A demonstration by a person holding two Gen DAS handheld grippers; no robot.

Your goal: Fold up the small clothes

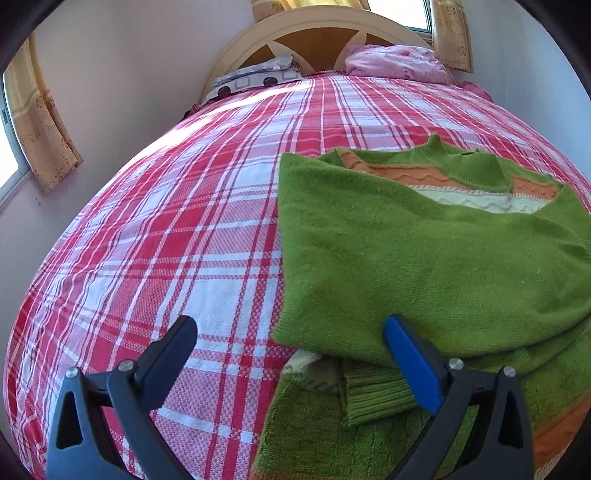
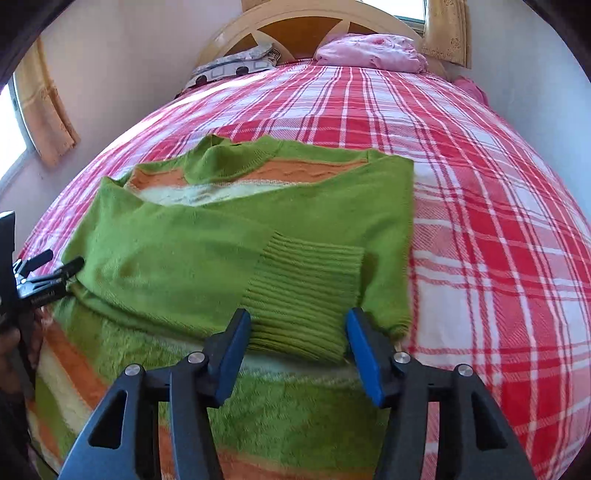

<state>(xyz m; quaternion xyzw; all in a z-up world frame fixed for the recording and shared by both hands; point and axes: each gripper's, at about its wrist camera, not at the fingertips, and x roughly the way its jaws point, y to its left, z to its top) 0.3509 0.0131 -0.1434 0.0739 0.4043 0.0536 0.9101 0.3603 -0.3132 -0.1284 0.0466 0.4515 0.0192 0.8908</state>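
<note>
**Sleeves Laid In, Sweater Awaits Its Next Fold**

A green sweater (image 2: 236,236) is seen spread on a red plaid bedspread (image 2: 498,221), collar toward the headboard (image 2: 295,33) at twelve o'clock, hem toward the cameras at six. Both sleeves appear to have been laid across the body. In the right wrist view, the ribbed cuff (image 2: 306,295) is framed by the right gripper (image 2: 297,347), whose fingers are held apart on either side of it, nothing clamped; whether the cuff is touched cannot be told. In the left wrist view, the left gripper (image 1: 291,363) is likewise spread wide and empty, its blue-padded finger (image 1: 413,365) over the knit, its dark finger over bare bedspread, so the sweater's left edge is straddled. The garment is thus placed from twelve to three o'clock of the left gripper, and dead ahead of the right. Its long axis is judged to run six to twelve. The right gripper is judged nearer the cuff; a hem-to-collar fold is thought likely.
</note>
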